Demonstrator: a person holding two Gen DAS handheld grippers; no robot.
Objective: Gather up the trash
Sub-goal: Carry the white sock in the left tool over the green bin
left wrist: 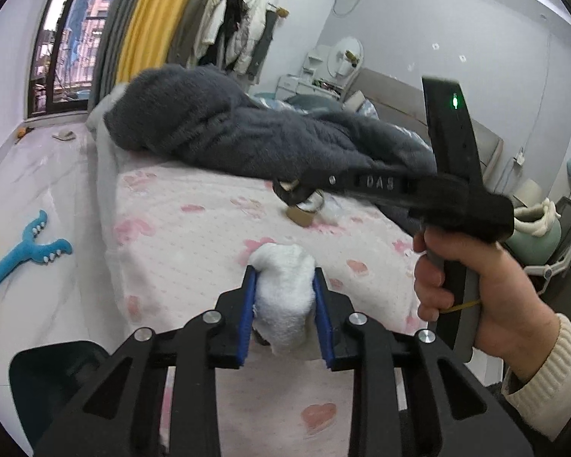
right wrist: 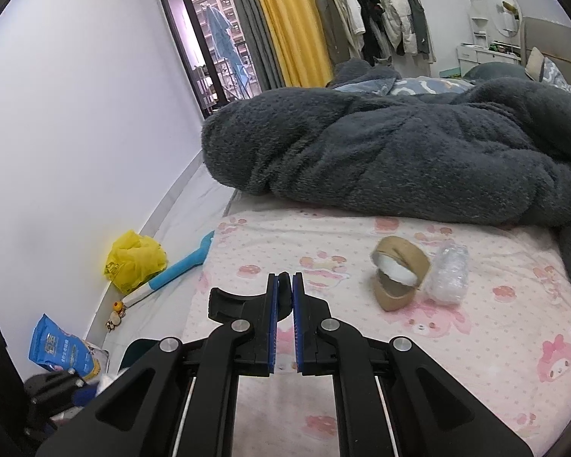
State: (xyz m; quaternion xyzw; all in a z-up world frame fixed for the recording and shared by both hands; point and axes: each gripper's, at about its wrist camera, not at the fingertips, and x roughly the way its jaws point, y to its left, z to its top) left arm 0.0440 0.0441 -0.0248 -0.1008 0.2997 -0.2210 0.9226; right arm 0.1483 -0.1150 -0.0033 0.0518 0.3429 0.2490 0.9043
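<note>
My left gripper [left wrist: 283, 285] is clamped on a crumpled white wad of tissue [left wrist: 283, 297], its blue-padded fingers [left wrist: 246, 304] pressing the wad from both sides; the wad bulges up above the fingertips and hangs above the pink-and-white cartoon-print bedsheet [left wrist: 194, 228]; beyond it, in the left view, my right hand [left wrist: 472, 285] grips the handle of the other tool, whose black body reaches out across the bed towards a squashed brown cardboard tape roll [left wrist: 302, 216].

My right gripper [right wrist: 284, 285] has its blue pads [right wrist: 272, 304] drawn almost together with only a thin slit between them and nothing caught there; it hovers over the sheet, to the left of the tape roll [right wrist: 397, 274]; the roll lies flattened and folded on the sheet with something white tucked in its hollow; touching its right side is a crumpled clear plastic wrapper [right wrist: 449, 274]; both sit near the edge of a heaped dark grey fleece blanket [right wrist: 399, 144] that covers the far part of the bed.

On the floor by the wall lie a yellow plastic bag [right wrist: 133, 259], a blue-and-white elongated plush toy [right wrist: 179, 264] and a blue printed packet [right wrist: 61, 350]; a yellow curtain [right wrist: 285, 19] hangs beside the dark-framed window [right wrist: 209, 38].
</note>
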